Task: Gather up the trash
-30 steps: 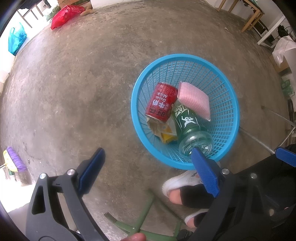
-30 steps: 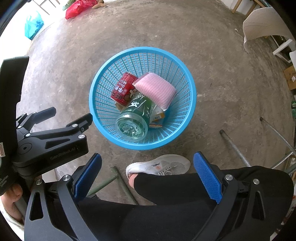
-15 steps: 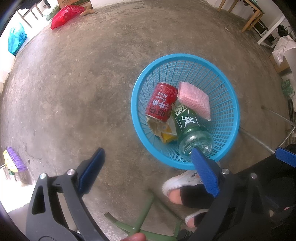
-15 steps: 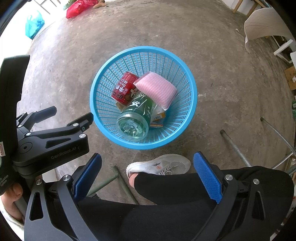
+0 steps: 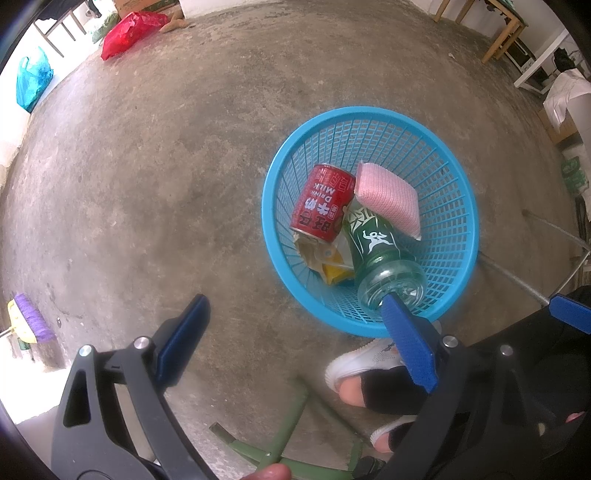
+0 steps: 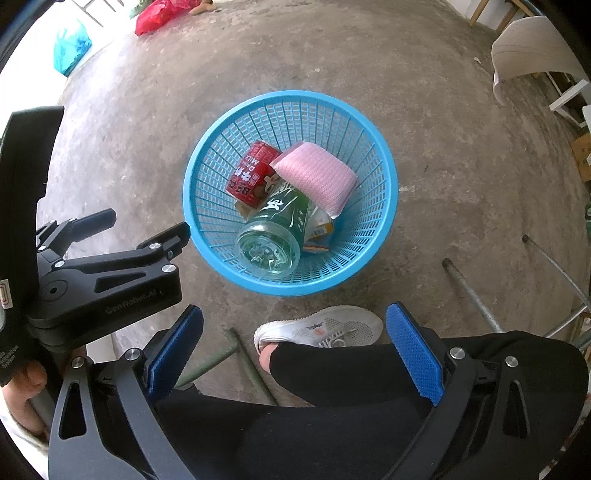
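Note:
A blue mesh basket [image 5: 454, 236] [image 6: 373, 221] stands on the concrete floor. Inside lie a red milk drink can [image 5: 323, 205] [image 6: 251, 179], a pink sponge [image 5: 389, 197] [image 6: 317, 177], a green glass bottle [image 5: 380, 254] [image 6: 277, 229] and a crumpled yellow wrapper [image 5: 332, 271] [image 6: 321, 229]. My left gripper [image 5: 295, 336] hangs open and empty above the floor, its right finger over the basket's near rim. In the right wrist view the left gripper [image 6: 147, 229] shows side-on at the basket's left. My right gripper [image 6: 293, 343] is open and empty, held over a person's leg and white shoe [image 6: 325, 326].
A red bag [image 5: 127, 33] and a teal bag [image 5: 31, 83] lie at the far left edge. A purple broom head [image 5: 27, 323] sits left. Green chair legs [image 5: 280, 435] and metal pipes [image 6: 472, 291] lie near the person's feet. Wooden furniture [image 5: 506, 33] stands far right.

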